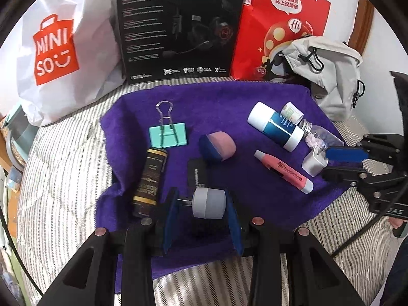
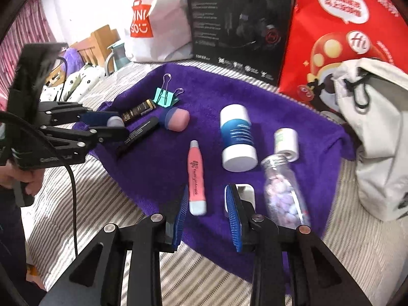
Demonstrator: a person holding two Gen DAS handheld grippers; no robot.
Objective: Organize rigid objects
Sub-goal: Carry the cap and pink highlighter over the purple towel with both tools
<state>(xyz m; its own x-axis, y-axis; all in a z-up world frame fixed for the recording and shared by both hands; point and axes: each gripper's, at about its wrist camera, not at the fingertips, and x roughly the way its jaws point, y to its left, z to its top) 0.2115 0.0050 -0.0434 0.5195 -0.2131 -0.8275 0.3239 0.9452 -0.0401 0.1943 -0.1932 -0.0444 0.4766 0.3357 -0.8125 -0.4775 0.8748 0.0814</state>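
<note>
Left wrist view shows your left gripper pinching a small grey plug adapter just above the purple towel on the striped bed. Your right gripper is spread, with the end of the coral highlighter pen between its fingers and a white charger cube just beside. Scattered on the towel lie a mint binder clip, a black-and-gold tube, a pink-and-blue sponge, a blue-and-white cylinder and a clear bottle of pills. I judge the sorting is only at the beginning; almost all remains.
</note>
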